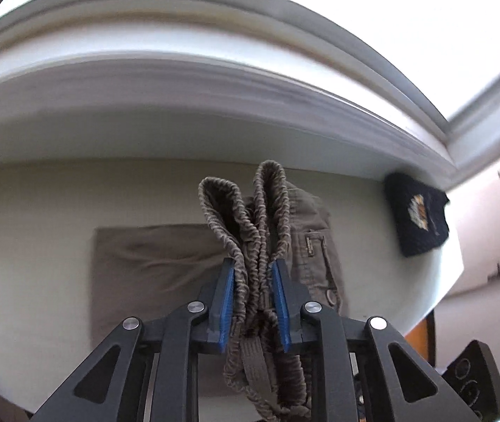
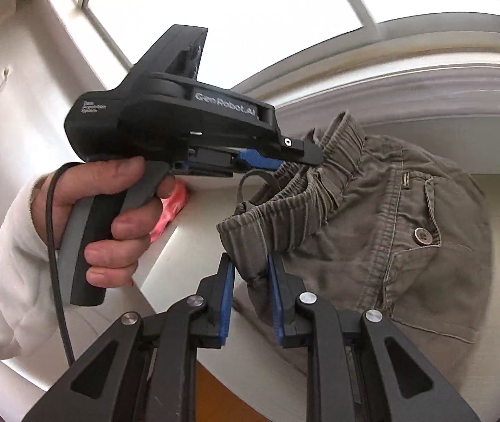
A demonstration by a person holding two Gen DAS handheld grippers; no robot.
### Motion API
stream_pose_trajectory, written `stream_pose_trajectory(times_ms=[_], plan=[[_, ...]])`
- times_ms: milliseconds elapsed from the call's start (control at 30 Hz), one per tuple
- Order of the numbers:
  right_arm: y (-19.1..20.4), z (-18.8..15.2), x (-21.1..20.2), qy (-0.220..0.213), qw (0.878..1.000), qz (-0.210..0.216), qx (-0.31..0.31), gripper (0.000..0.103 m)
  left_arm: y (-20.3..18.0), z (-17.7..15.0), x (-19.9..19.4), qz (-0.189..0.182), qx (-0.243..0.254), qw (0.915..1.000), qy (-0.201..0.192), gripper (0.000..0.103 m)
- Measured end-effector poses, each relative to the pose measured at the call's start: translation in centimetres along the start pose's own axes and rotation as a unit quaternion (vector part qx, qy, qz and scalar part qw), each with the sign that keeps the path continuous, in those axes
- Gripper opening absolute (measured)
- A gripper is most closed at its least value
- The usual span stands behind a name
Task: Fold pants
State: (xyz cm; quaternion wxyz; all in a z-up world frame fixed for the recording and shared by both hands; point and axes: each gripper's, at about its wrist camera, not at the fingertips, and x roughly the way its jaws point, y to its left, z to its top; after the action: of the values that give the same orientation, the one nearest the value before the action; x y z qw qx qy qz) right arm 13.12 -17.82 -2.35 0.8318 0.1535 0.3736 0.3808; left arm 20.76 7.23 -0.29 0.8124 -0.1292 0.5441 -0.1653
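Right wrist view: we hold the pants (image 2: 372, 211) up between both grippers, above the table (image 2: 186, 246).
Their waistband runs between our hands, fabric hanging beyond and below; left gripper (image 2: 302, 158) clamps gathered waistband (image 1: 253, 246), right gripper (image 2: 250, 281) pinches a fold at the near edge, equally close.
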Motion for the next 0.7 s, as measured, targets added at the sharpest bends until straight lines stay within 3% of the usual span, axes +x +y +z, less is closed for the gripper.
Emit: stream_pose_trajectory(times_ms=[167,333,533,700], plan=[[1.8,0.9,6.7,0.046,0.999,-0.005,-0.014,0.015,8.1,-0.5,-1.5,0.003,-0.038,0.9992,-0.012,0.017],[1.5,0.0,12.7,0.097,0.995,-0.026,-0.022,0.015,15.1,-1.2,-0.4,0.003,-0.071,0.9974,0.008,0.017],[1.7,-1.0,17.4,0.129,0.991,-0.043,-0.006,0.015,17.4,-2.6,1.5,-0.005,-0.073,0.9969,0.028,0.017],[3.5,0.7,18.7,0.107,0.992,-0.059,-0.03,0.015,18.1,-2.9,3.6,-0.001,-0.059,0.9972,0.045,0.017]])
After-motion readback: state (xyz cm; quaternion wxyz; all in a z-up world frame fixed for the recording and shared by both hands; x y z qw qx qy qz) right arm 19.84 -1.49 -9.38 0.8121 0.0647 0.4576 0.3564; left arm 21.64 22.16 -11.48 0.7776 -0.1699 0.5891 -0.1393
